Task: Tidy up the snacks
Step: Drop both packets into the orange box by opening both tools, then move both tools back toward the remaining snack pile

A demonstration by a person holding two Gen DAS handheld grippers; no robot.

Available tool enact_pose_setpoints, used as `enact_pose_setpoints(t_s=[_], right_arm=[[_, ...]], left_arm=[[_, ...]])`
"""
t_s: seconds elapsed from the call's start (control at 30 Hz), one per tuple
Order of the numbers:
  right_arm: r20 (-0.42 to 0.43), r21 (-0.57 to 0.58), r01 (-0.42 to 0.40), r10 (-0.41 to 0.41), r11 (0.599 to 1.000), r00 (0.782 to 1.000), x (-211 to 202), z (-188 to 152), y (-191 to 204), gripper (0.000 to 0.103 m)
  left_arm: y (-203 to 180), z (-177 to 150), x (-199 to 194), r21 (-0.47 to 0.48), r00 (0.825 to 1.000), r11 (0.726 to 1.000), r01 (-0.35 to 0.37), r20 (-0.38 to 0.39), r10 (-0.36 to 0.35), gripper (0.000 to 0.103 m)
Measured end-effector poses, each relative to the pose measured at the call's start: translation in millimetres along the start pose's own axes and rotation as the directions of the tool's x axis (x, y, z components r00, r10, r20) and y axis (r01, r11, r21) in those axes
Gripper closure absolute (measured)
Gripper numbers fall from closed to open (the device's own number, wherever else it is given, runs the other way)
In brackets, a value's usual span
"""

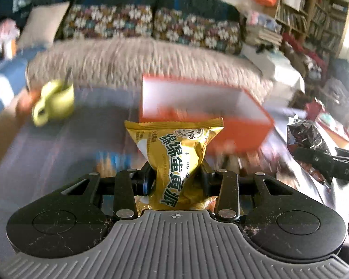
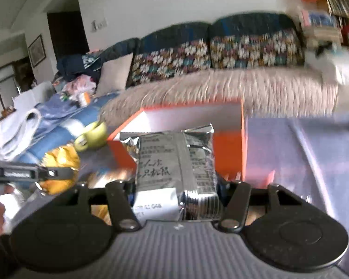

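Orange box waits on the tabletop, few snacks visible inside. We judge the job midway: left gripper jaws pinch a yellow packet, right gripper jaws clamp a silver packet, neither boxed yet.

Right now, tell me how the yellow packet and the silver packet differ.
The yellow packet is glossy gold with bold green lettering; the silver packet is metallic grey with small black print. The left gripper pinches the yellow packet narrow; the right gripper holds the silver packet wider and flatter. Both are sealed and gripped.
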State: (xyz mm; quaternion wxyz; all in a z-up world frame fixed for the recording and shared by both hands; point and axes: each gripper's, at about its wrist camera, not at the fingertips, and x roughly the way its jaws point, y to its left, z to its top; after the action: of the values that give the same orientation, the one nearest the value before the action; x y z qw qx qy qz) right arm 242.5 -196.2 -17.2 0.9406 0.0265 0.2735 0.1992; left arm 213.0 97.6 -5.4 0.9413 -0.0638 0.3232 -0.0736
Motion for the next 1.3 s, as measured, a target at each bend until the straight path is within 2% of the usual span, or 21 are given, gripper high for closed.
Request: enact_pose_setpoints(t_s=[0.07, 0.2, 0.4, 0.43, 0.47, 0.5, 0.53, 0.57, 0.6, 0.63, 0.7, 0.77, 0.9, 1.0, 1.07, 1.13, 1.23, 1.3], right_arm=[[0.005, -0.035, 0.018, -0.018, 0.999, 1.0, 29, 25, -6, 0.043], [-0.015, -0.074, 0.029, -0.03, 0.997, 0.999, 91, 60, -17, 0.043], [-0.057, -0.052, 0.016, -0.019, 0.998, 0.998, 170, 77, -34, 0.041], [-0.063, -0.043, 0.016, -0.019, 0.999, 0.998, 179, 76, -36, 0.038], [-0.063, -0.031, 0.018, -0.02, 0.999, 0.998, 183, 75, -38, 0.036], [-0.06, -0.022, 0.017, -0.019, 1.0, 0.998, 183, 73, -39, 0.031], [-0.054, -0.016, 0.014, -0.015, 1.0, 0.998, 179, 71, -39, 0.023], [-0.036, -0.013, 0.008, -0.009, 1.0, 0.999, 169, 68, -39, 0.018], [-0.01, -0.015, 0.007, -0.007, 1.0, 1.0, 155, 64, -40, 0.009], [0.004, -0.022, 0.01, -0.01, 1.0, 1.0, 143, 60, -39, 0.009], [0.027, -0.03, 0.023, -0.022, 0.999, 0.999, 110, 48, -41, 0.009], [0.041, -0.014, 0.038, -0.037, 0.999, 0.998, 78, 30, -43, 0.009], [0.029, -0.004, 0.09, -0.09, 0.996, 0.996, 26, -11, -49, 0.009], [0.046, 0.014, 0.143, -0.144, 0.99, 0.989, -3, -41, -54, 0.009], [0.054, 0.069, 0.156, -0.16, 0.985, 0.986, -17, -56, -63, 0.009], [0.03, 0.111, 0.127, -0.131, 0.986, 0.991, -21, -60, -73, 0.009], [0.024, 0.178, 0.124, -0.13, 0.976, 0.991, -30, -67, -88, 0.009], [0.027, 0.195, 0.136, -0.144, 0.971, 0.989, -36, -71, -94, 0.009]], left_arm=[[2, 27, 20, 0.009, 1.0, 1.0, 0.002, 0.023, -0.002, 0.103], [4, 75, 77, 0.013, 1.0, 1.0, 0.004, 0.021, -0.004, 0.103], [3, 106, 165, -0.007, 0.999, 0.999, 0.031, -0.025, -0.031, 0.103], [2, 107, 176, -0.005, 0.998, 0.999, 0.041, -0.037, -0.041, 0.101], [2, 107, 187, -0.006, 0.998, 0.999, 0.049, -0.047, -0.049, 0.093], [2, 107, 196, -0.011, 0.997, 0.999, 0.049, -0.062, -0.049, 0.079], [3, 106, 198, -0.018, 0.996, 0.999, 0.041, -0.073, -0.042, 0.072], [4, 103, 197, -0.027, 0.997, 0.999, 0.039, -0.072, -0.041, 0.062], [6, 98, 189, -0.028, 0.997, 0.998, 0.051, -0.058, -0.052, 0.059], [7, 93, 179, -0.025, 0.997, 0.998, 0.059, -0.045, -0.06, 0.058], [10, 79, 153, -0.023, 0.998, 0.998, 0.055, -0.024, -0.056, 0.049], [11, 62, 124, -0.031, 0.999, 0.998, 0.053, -0.009, -0.053, 0.044], [10, 16, 66, -0.061, 0.998, 0.997, 0.057, -0.018, -0.058, 0.041], [6, -27, 36, -0.082, 0.997, 0.996, 0.037, -0.07, -0.042, 0.041], [-2, -54, 25, -0.088, 0.993, 0.996, 0.018, -0.113, -0.028, 0.041], [-11, -82, 16, -0.089, 0.988, 0.996, 0.005, -0.155, -0.018, 0.041], [-34, -111, 9, -0.017, 0.981, 1.0, 0.016, -0.195, -0.02, 0.044], [-49, -116, 12, 0.022, 0.977, 0.999, 0.047, -0.209, -0.042, 0.045]])
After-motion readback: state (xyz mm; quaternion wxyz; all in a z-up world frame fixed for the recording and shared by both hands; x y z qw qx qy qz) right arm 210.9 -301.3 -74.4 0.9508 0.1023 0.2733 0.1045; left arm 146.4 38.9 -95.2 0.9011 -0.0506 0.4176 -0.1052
